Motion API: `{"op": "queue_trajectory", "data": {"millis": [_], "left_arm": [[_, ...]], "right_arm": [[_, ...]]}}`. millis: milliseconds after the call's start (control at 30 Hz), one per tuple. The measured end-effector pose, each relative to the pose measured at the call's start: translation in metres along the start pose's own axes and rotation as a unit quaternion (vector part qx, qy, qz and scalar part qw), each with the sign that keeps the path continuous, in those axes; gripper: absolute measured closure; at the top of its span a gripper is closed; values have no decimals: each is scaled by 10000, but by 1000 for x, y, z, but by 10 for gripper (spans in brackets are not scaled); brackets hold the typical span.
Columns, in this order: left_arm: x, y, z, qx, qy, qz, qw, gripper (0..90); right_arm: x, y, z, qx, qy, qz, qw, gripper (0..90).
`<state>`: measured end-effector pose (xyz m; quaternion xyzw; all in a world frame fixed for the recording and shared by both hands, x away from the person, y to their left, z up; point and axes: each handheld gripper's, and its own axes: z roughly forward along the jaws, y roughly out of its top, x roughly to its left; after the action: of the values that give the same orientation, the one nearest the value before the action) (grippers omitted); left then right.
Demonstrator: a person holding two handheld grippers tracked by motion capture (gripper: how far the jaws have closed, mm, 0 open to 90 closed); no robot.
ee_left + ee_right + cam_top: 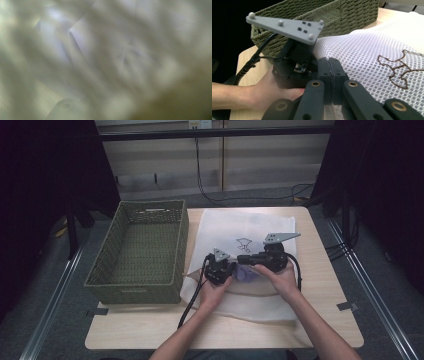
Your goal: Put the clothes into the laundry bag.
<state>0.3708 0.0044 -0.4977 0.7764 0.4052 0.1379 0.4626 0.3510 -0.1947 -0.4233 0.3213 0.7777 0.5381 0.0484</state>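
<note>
Item: white mesh laundry bag (250, 227), flat on the tabletop (327, 285), a brown embroidered motif (400, 68) on its upper face.
Contents: a lilac garment (246, 272) at the bag's near opening, between the two sets of jaws.
Left gripper (220, 270): pushed into the bag mouth; its own view is a blur of pale mesh and lilac cloth, so I cannot tell how its jaws stand.
Right gripper (331, 82): jaws pressed together, pinching the edge of the mesh just beside the left gripper.
Key relation: the bag's long axis runs away from both jaws toward the far tabletop edge; the opening lies right at the jaws, so the garment likely goes forward, deeper in.
Nearer hand: left.
Nearby: woven green basket (137, 247), left of the left jaws.
Hidden: most of the garment.
</note>
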Motion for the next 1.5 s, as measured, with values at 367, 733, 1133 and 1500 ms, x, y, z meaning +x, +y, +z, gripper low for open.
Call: {"op": "queue_trajectory", "data": {"millis": [367, 733, 1133, 1500], "left_arm": [[4, 2, 8, -76, 555, -177, 9983, 872], [5, 0, 14, 117, 969, 13, 9952, 779], [3, 1, 0, 242, 523, 214, 9981, 555], [1, 8, -21, 261, 65, 318, 9991, 482]], "right_arm": [[1, -1, 3, 72, 48, -20, 10000, 900], [1, -3, 7, 189, 60, -39, 9998, 900], [-2, -3, 4, 112, 43, -1, 9999, 900], [-8, -3, 4, 33, 80, 62, 9999, 900]]}}
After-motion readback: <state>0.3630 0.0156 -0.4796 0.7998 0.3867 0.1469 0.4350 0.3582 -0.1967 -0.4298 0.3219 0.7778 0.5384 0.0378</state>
